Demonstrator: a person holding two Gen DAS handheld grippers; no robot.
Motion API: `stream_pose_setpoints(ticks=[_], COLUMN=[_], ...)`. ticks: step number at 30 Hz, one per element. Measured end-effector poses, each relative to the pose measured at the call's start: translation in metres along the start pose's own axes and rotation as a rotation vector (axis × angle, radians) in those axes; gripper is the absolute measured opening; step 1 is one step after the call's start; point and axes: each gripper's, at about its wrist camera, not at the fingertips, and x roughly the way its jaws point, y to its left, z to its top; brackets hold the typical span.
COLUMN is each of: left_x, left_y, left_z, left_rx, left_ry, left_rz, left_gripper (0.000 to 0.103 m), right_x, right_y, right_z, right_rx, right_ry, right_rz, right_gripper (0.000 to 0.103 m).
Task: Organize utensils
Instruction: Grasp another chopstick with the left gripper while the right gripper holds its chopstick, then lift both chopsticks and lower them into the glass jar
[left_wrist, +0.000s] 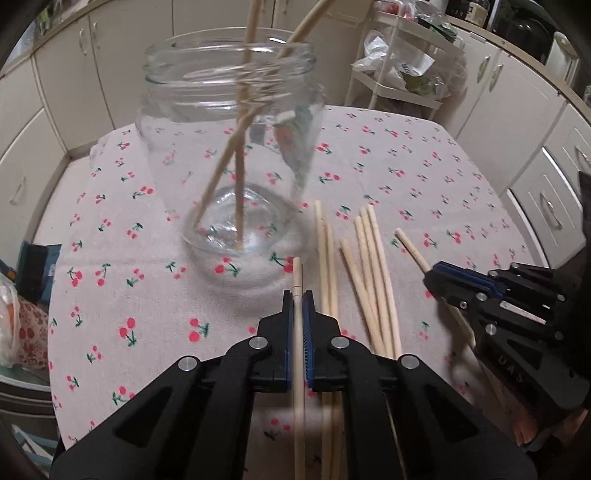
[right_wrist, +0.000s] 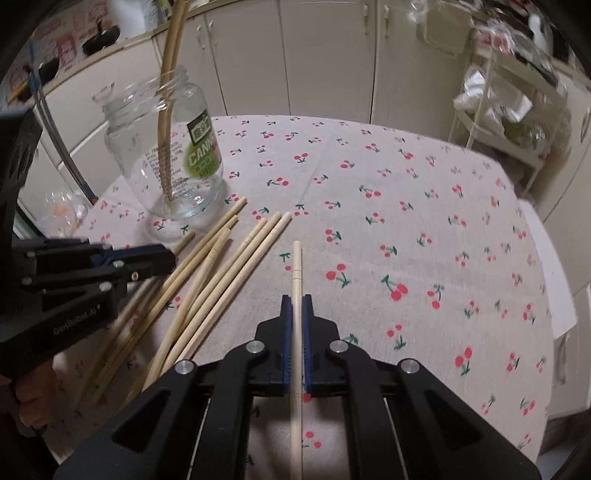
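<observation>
A clear glass jar (left_wrist: 229, 155) stands on the cherry-print tablecloth with two wooden chopsticks (left_wrist: 236, 173) leaning inside it; it also shows in the right wrist view (right_wrist: 166, 155). My left gripper (left_wrist: 297, 299) is shut on a chopstick (left_wrist: 297, 350), just in front of the jar. My right gripper (right_wrist: 297, 302) is shut on another chopstick (right_wrist: 296, 332), to the right of the loose pile. Several loose chopsticks (left_wrist: 369, 280) lie on the cloth between the grippers, seen also in the right wrist view (right_wrist: 221, 269). The right gripper shows in the left wrist view (left_wrist: 439, 269), the left in the right wrist view (right_wrist: 162, 258).
The round table (right_wrist: 406, 221) is covered by the cherry cloth. White cabinets (right_wrist: 325, 55) surround it. A white wire rack (left_wrist: 399, 66) with bags stands behind the table. Clutter sits at the left edge (left_wrist: 22, 314).
</observation>
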Motion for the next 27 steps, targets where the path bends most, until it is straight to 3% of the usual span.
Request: stream_pose_setpoints(ticks=[6,10,15,22,27], left_x=[-0.056,-0.115,-0.163,-0.179,-0.174], left_y=[0.006,0.020,0.038,0.047,0.040], left_z=[-0.004,0.009,0.046,0.100,0.134], left_rx=[-0.031,-0.079,-0.147,-0.215,-0.229], left_ry=[-0.132,-0.321,-0.518,-0.676,-0.766], left_rz=[-0.052,-0.103,-0.093,-0.075,-0.015], left_gripper=[0.005,0.005,0.005,0.005,0.005], right_x=[-0.004,-0.005,-0.006,-0.005,-0.006], right_y=[-0.025,-0.030,-0.030,-0.035,-0.037], right_z=[-0.009,-0.011,-0.014,-0.016,-0.018], right_rx=[0.169,0.210,0.228,0.245,0.256], right_ry=[-0.003,-0.014,-0.030,-0.038,-0.048], right_rz=[0.116,0.143,0.149,0.171,0.181], right_gripper=[0.006,0.006,0.006,0.006,0.006])
